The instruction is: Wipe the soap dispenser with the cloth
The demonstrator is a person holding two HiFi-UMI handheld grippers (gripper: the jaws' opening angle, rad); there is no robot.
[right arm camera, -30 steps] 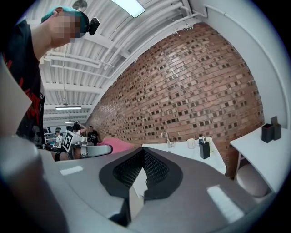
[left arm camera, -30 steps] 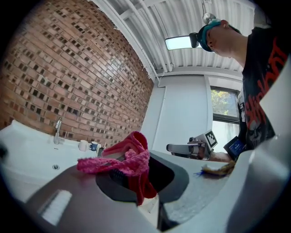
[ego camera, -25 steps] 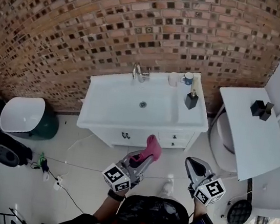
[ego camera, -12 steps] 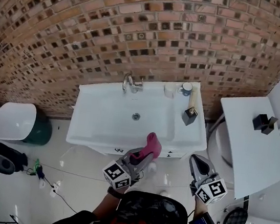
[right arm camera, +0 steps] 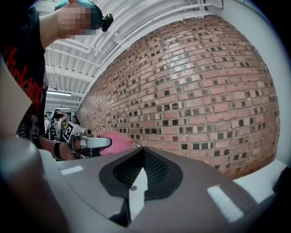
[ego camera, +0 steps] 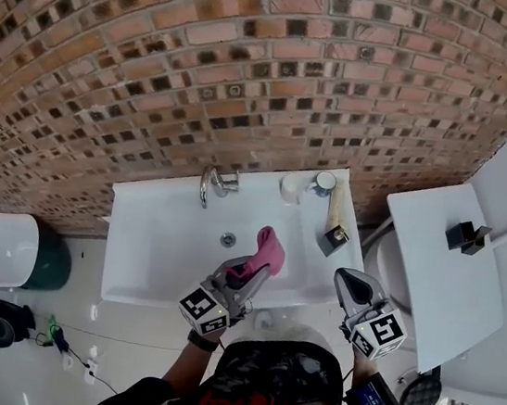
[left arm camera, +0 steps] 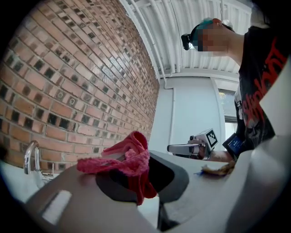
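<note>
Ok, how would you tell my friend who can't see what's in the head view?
Seen from above, the left claw holds a pink cloth by a white sink against a brick wall. The dark soap dispenser stands on the sink's right side, just beyond the shut, empty right claw.

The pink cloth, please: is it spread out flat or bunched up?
Bunched up: the pink cloth sits crumpled in folds, pinched in the left claw, its loose end sticking up past the tips.
</note>
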